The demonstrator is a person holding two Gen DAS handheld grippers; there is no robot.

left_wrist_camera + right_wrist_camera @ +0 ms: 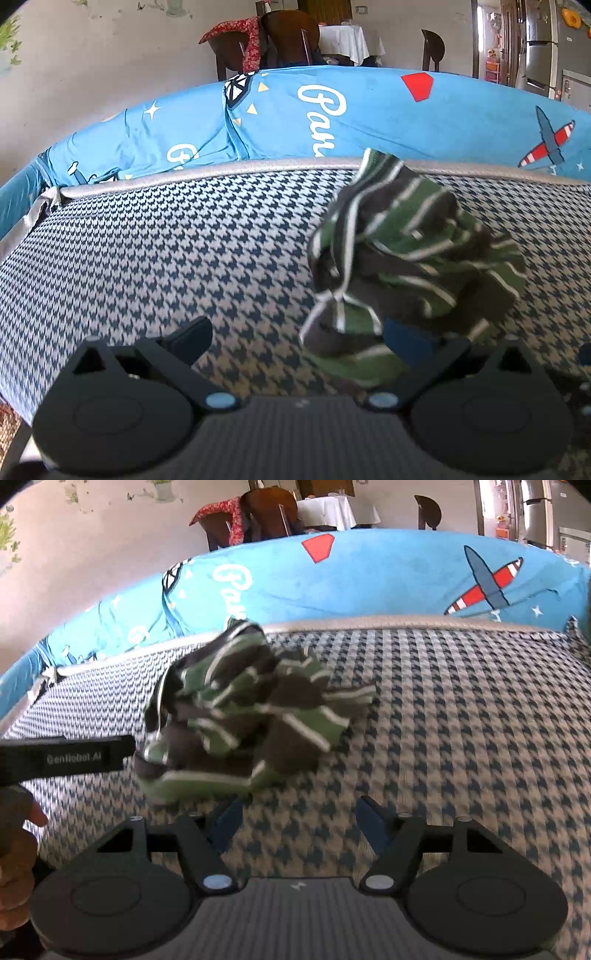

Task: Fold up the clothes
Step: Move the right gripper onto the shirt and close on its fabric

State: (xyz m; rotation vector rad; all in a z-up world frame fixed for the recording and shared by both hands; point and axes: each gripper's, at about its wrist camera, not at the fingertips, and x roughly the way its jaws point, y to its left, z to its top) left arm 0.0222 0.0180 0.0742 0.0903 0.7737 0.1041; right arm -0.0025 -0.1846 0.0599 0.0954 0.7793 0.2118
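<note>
Lying crumpled on the houndstooth cushion [166, 258], the striped garment [410, 258] is bunching up in green, dark brown and white folds toward the right of the left wrist view. The left gripper [299, 339] is standing with its jaws spread wide: its left finger is hanging over bare cushion, while its right finger is sitting at the garment's near edge, clamping nothing. Behind the cushion, a blue printed sheet [369, 118] is running across the back.

From the right wrist view, the garment [243, 716] is lying left of centre, blurred. The right gripper [299, 819] is also gaping, both fingers over bare cushion [461, 720], with the left one just under the garment's near hem. A hand [16, 849] is showing at the left edge, below the other gripper's black body [70, 757].
</note>
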